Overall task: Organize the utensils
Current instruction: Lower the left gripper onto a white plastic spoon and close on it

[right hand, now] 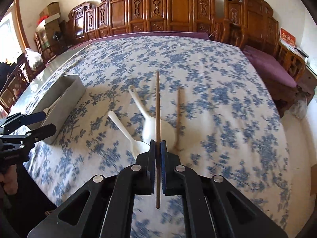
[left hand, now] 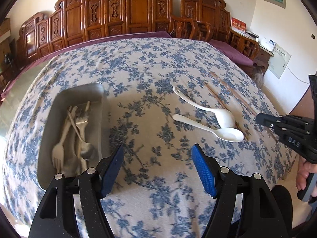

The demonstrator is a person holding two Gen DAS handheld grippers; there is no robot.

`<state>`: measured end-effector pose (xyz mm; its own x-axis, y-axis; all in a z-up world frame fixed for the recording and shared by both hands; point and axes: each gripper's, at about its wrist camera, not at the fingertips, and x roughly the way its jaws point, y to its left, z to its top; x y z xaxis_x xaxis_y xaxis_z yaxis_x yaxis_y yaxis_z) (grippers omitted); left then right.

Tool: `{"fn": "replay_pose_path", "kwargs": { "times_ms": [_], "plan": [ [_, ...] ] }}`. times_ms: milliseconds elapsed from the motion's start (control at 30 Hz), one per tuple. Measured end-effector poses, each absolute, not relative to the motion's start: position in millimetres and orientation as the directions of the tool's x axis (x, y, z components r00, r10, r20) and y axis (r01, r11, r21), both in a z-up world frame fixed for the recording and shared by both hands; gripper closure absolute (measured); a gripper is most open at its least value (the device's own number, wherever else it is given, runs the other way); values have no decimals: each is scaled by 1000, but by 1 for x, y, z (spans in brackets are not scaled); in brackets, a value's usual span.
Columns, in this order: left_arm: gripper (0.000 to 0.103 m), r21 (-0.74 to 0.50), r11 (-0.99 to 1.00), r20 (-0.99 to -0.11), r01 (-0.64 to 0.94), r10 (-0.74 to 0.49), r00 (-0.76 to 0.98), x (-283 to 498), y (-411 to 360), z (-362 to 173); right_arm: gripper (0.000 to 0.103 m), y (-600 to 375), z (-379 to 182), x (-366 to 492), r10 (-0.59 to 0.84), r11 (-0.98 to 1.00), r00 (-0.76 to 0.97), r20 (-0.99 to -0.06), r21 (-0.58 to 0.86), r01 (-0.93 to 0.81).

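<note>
A grey metal tray on the left holds several metal forks and spoons; it also shows in the right wrist view. Two white plastic spoons lie on the floral cloth. My left gripper is open and empty, just right of the tray. My right gripper is shut on a brown chopstick, held above the spoons. A second chopstick lies on the cloth to its right. In the left wrist view the right gripper sits at the right edge.
The table is covered with a blue-flowered cloth. Carved wooden chairs and a bench stand behind it, with purple cushions. Boxes are stacked at the far left.
</note>
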<state>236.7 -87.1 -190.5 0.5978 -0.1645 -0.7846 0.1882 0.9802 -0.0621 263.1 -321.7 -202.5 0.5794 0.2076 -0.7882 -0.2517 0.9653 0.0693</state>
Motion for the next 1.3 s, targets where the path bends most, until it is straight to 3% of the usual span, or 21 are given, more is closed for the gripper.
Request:
{"fn": "replay_pose_path", "kwargs": {
  "times_ms": [600,1067,1233,1300],
  "plan": [
    [36,-42,983,-843,181,-132,521,286,-171,-228,97,-359,-207,265,202,974,584,-786,101,-201],
    [35,-31,989,-879,147,-97,467,313,-185,-256,97,-357,-208,264,240,967,571,-785,143,-209],
    [49,-40,990,-881,139,-100,463,309,-170,-254,97,-353,-207,263,242,966,576,-781,136,-222],
    [60,-43,989,-879,145,-106,464,308,-162,-253,97,-349,-206,261,248,962,577,-778,129,-240]
  ]
}}
